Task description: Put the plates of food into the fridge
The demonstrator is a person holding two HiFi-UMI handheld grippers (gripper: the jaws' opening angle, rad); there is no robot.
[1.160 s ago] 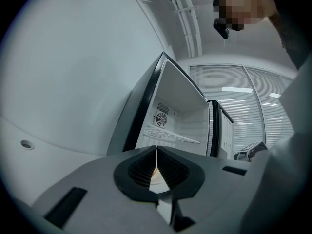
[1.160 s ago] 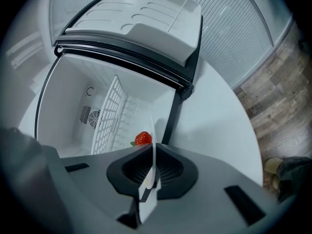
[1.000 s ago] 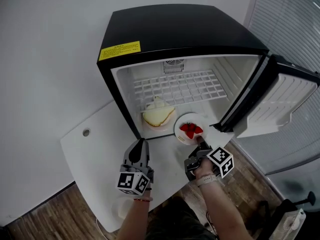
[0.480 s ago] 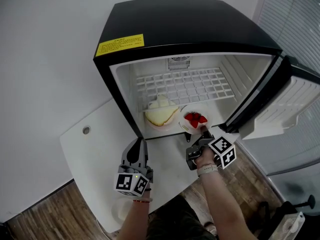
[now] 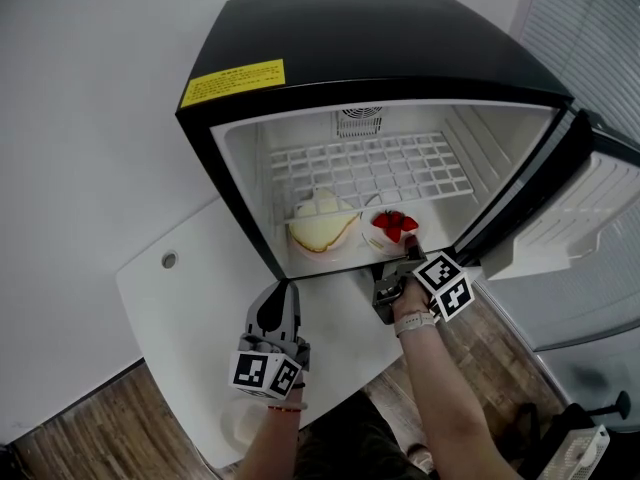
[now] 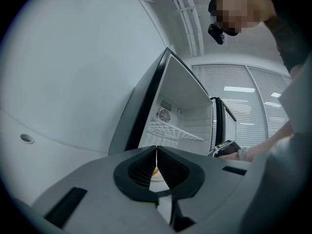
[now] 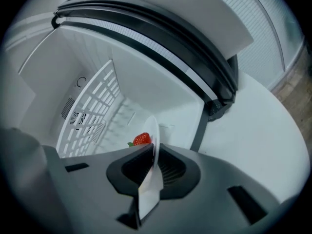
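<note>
The black mini fridge stands open on the white table. On its floor sits a plate with a sandwich. Just right of it is a white plate of strawberries, held by its near rim in my right gripper, which is shut on it at the fridge's front edge. In the right gripper view the plate's rim is pinched between the jaws, with a strawberry beyond. My left gripper hovers over the table in front of the fridge, shut and holding nothing.
The fridge door hangs open to the right. A white wire shelf spans the fridge above the plates. The table has a small round hole at left. A white device stands on the wooden floor at lower right.
My right gripper has carried the strawberry plate forward from the table edge into the fridge, beside the sandwich plate. The left gripper has stayed nearly still.
</note>
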